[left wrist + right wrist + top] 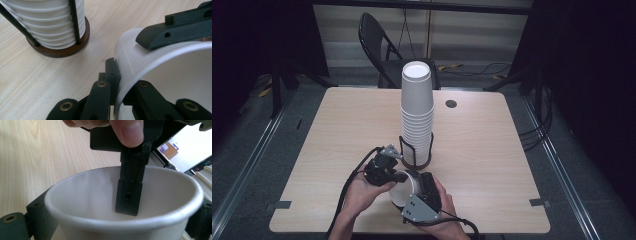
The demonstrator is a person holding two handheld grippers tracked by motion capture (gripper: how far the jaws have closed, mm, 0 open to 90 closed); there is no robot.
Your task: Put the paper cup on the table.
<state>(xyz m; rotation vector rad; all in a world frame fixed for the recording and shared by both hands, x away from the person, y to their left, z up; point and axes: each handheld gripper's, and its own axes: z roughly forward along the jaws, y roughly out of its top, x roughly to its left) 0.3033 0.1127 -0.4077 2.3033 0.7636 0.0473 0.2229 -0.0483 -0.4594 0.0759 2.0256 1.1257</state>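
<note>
A white paper cup (404, 189) lies on its side between both hands, just above the table's near edge. My left gripper (396, 176) is shut on the cup's wall (130, 50) at the rim, one jaw inside and one outside. In the right gripper view the cup's open mouth (87, 192) faces the camera, with one of the left gripper's fingers (128, 197) reaching down inside it. My right gripper (120, 220) clasps the cup's body from both sides. A tall stack of white cups (417, 110) stands in a wire holder just beyond.
The holder's round brown base (62, 51) and black rods sit close to the left gripper. A black folding chair (382, 45) stands behind the table. A small round grommet (451, 103) is set in the tabletop (512, 150) at the far right.
</note>
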